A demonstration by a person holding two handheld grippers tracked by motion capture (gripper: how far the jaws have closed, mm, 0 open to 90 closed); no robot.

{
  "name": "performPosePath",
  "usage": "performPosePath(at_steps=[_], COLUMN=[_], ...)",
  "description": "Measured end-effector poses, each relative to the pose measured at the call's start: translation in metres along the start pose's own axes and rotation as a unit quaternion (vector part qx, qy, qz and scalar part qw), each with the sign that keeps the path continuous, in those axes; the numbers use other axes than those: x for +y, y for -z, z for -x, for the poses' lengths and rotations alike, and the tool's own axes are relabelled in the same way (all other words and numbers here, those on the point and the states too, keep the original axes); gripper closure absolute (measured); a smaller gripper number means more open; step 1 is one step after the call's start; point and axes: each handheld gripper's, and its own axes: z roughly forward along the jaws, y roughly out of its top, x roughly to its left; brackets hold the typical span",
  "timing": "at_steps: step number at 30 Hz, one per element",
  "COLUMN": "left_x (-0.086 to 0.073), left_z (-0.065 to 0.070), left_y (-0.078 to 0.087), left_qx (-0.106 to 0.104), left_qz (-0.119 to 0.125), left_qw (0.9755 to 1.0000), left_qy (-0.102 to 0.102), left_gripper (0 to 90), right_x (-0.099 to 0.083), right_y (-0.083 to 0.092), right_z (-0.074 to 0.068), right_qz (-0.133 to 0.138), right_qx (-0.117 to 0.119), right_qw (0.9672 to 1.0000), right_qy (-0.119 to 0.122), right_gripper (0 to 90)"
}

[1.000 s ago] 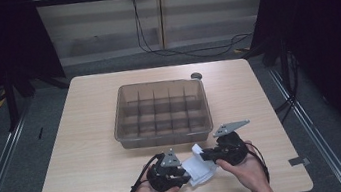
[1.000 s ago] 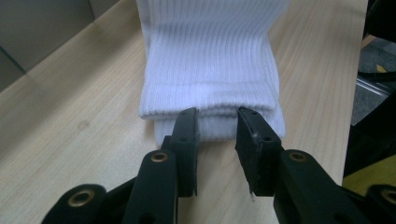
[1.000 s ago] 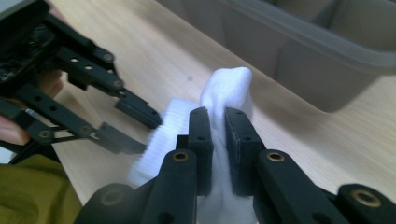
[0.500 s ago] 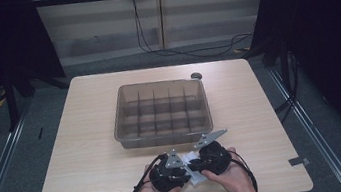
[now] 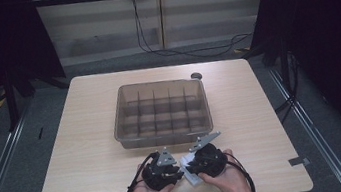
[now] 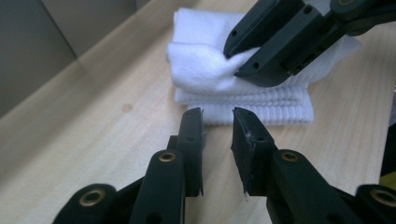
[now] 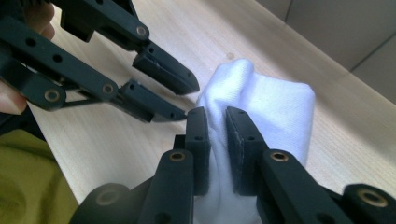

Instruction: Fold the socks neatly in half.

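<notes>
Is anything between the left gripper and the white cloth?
Nothing visible. The left gripper stands open just short of the folded white cloth, with bare table between; the right gripper already pinches the cloth's upper fold.

folded cloth (image 5: 189, 170) between both tools, near table edge, divided bin (image 5: 162, 111) behind

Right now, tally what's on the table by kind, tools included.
Clear divided bin: 1
White folded cloth: 1
Small dark round thing by the bin's far corner: 1
Hand-held tools: 2, the left tool and the right tool, which pinches the cloth
Total: 5
</notes>
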Motion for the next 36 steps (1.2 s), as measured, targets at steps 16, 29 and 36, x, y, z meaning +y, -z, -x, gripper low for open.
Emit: performPosePath(at_steps=[16, 29, 36], left_x=[0.034, 0.032, 0.027], left_z=[-0.022, -0.008, -0.003], left_y=[0.029, 0.001, -0.003], left_qx=[0.008, -0.008, -0.009], left_qz=[0.069, 0.03, 0.022], left_qw=[0.9968, 0.9994, 0.9997], left_qy=[0.038, 0.018, 0.011], left_gripper=[67.5, 66.1, 65.0], right_x=[-0.009, -0.018, -0.018], right_y=[0.014, 0.039, 0.042], right_z=[0.002, 0.009, 0.011], right_qz=[0.045, 0.074, 0.064], right_qx=[0.028, 0.041, 0.044], right_qw=[0.9986, 0.9962, 0.9969], right_qy=[-0.007, -0.02, -0.015], right_gripper=[67.7, 73.6, 85.7])
